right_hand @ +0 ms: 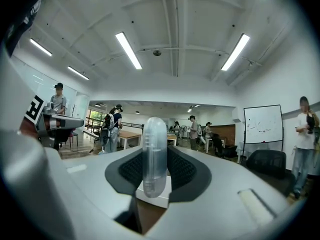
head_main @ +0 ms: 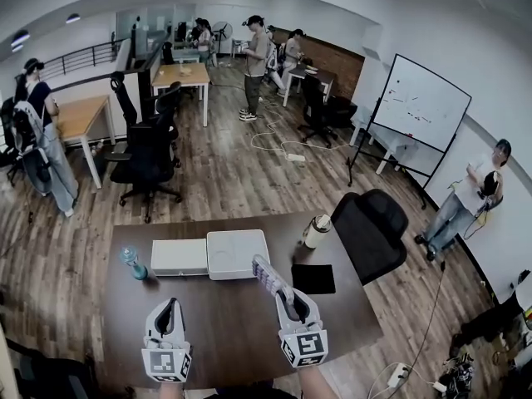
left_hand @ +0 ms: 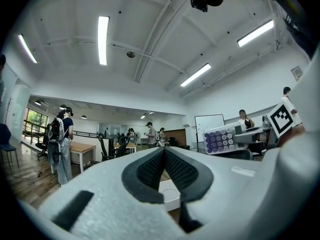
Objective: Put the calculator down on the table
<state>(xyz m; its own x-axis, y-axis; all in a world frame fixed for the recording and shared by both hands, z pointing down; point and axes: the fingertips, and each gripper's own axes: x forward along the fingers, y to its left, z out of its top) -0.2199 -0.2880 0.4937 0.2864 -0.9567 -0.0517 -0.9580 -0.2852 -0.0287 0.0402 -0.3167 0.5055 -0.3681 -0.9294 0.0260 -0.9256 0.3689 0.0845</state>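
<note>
The calculator (head_main: 267, 273) is a pale slab with purple keys, held above the dark wooden table (head_main: 224, 331). My right gripper (head_main: 283, 293) is shut on its near end, and the rest sticks out forward and to the left. In the right gripper view the calculator (right_hand: 154, 154) stands edge-on between the black pads (right_hand: 185, 171). The left gripper view shows the calculator (left_hand: 224, 139) key side on, off to the right. My left gripper (head_main: 169, 307) hovers over the table's near left part, shut with nothing in it, its pads (left_hand: 150, 170) meeting at the tip.
Two white boxes (head_main: 179, 257) (head_main: 238, 253) lie side by side at the table's middle. A blue bottle (head_main: 133, 263) stands left of them. A lidded cup (head_main: 316, 231) and a black pad (head_main: 313, 278) are on the right, beside a black chair (head_main: 371, 229). People stand farther off.
</note>
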